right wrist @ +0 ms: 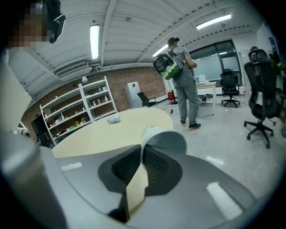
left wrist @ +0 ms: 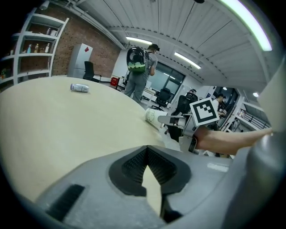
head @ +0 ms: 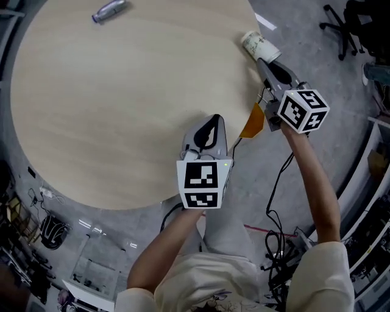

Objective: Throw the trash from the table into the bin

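White paper cup [head: 259,46] is pinched by its rim in your right gripper [head: 264,60], at the pale wood tabletop's [head: 122,109] right edge in the upper right of the head view, so this looks like the carry-off step. Your left gripper [head: 210,125] is closed and empty, and a silver can [head: 109,9] lies at upper left. No bin shows, so next find it and release only above it.
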